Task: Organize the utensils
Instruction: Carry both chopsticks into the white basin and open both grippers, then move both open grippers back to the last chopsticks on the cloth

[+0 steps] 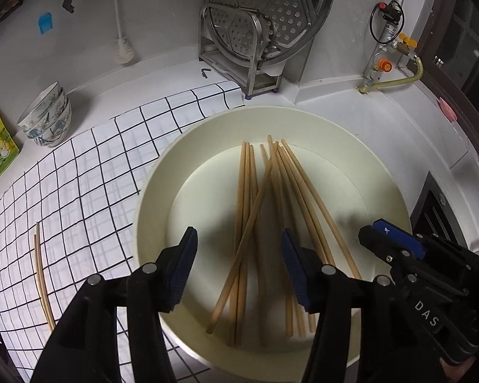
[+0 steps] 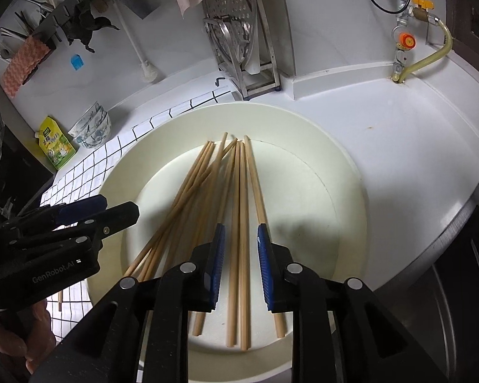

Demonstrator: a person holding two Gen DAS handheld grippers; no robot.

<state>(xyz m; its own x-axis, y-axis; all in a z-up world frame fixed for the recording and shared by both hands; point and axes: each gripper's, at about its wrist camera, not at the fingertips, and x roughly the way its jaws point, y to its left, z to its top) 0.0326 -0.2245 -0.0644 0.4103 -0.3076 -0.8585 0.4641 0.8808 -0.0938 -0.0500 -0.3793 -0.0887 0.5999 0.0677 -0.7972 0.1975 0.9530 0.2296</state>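
Only the left wrist view shows two chopsticks (image 1: 41, 274) lying on the checked cloth (image 1: 79, 166). The other chopsticks (image 2: 239, 223) fill the cream basin (image 2: 345, 172) on the white counter (image 2: 399, 127). Left gripper (image 1: 239, 249) and right gripper (image 2: 239, 249) hang above them, jaws released and empty.

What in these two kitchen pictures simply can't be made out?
- Near ends of some chopsticks: left wrist view, hidden behind the left tool.
- Exact chopstick count: both views, they overlap in the basin.
- Green packet text: right wrist view, too small.
- The pair on the checked cloth: right wrist view, mostly hidden by the basin.
- Right tool: whether it touches any chopstick is unclear.
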